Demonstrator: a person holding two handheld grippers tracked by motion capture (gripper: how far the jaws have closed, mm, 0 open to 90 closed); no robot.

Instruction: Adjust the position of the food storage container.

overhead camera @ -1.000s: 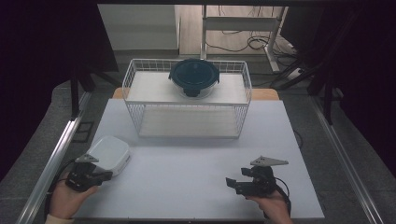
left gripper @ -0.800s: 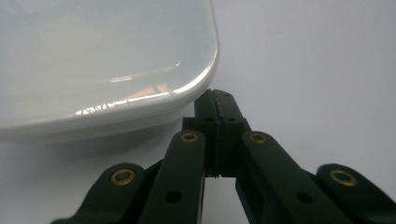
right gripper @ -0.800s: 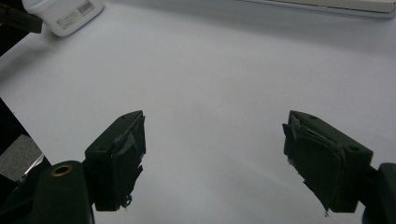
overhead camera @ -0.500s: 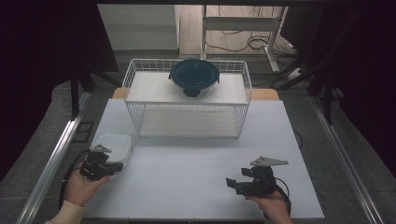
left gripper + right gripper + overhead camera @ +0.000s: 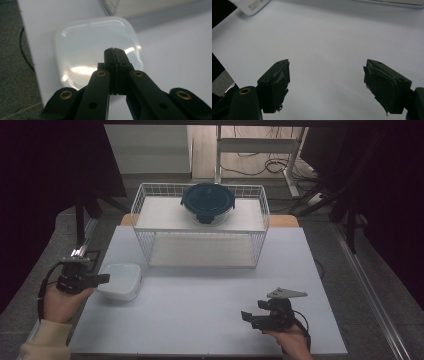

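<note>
Left gripper (image 5: 95,279): jaws closed, empty | white square container (image 5: 120,281): near-left table, just right of its tips | right gripper (image 5: 250,317): jaws wide, empty, well apart | nearer: left.

**Black two-jaw grippers, one cream sleeve**

The left gripper (image 5: 115,53) is matt black: two flat link arms carry brass-coloured rivets, with small dark screw holes along them, and narrow squared jaw tips with tiny screws near the ends. A black cable (image 5: 44,287) loops from its body by the person's left hand (image 5: 60,301), whose wrist wears a cream knitted sleeve (image 5: 46,342).

The right gripper (image 5: 327,85) has broad, wedge-shaped black jaws faced with dark pads frayed at the edges, and one brass-coloured rivet. On top sits a grey three-cornered plate (image 5: 286,293); a black cable trails behind the right hand (image 5: 290,340).
</note>
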